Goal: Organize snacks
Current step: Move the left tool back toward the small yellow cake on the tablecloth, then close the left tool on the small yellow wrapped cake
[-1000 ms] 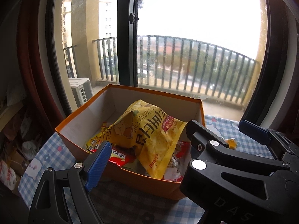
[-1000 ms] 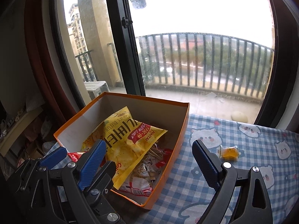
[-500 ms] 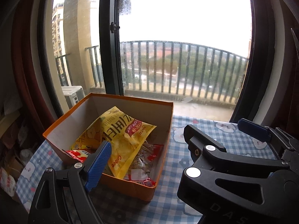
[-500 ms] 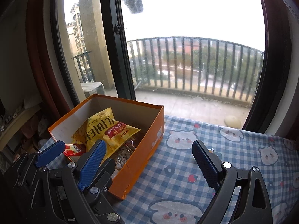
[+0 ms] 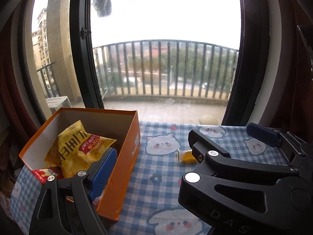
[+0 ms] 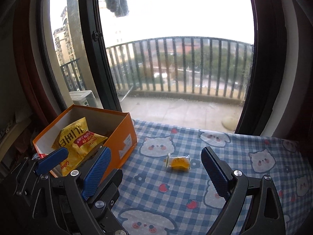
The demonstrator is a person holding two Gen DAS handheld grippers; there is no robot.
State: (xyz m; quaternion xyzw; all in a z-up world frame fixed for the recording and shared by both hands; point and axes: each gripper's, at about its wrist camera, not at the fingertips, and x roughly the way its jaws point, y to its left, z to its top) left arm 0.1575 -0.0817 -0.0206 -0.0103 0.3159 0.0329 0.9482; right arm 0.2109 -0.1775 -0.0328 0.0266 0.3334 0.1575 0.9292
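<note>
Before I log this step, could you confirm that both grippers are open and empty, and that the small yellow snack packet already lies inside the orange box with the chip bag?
Not quite: the small yellow snack packet lies on the checked tablecloth, outside the orange box, as the right wrist view shows. The rest holds: the left gripper and right gripper are open and empty, and the chip bag is in the box.

Chip bag [image 6: 78,146] inside the open box [image 6: 125,137] at desk [image 6: 244,143] left, small snack packet [image 6: 178,163] right of it, window [image 6: 176,49] behind
</note>
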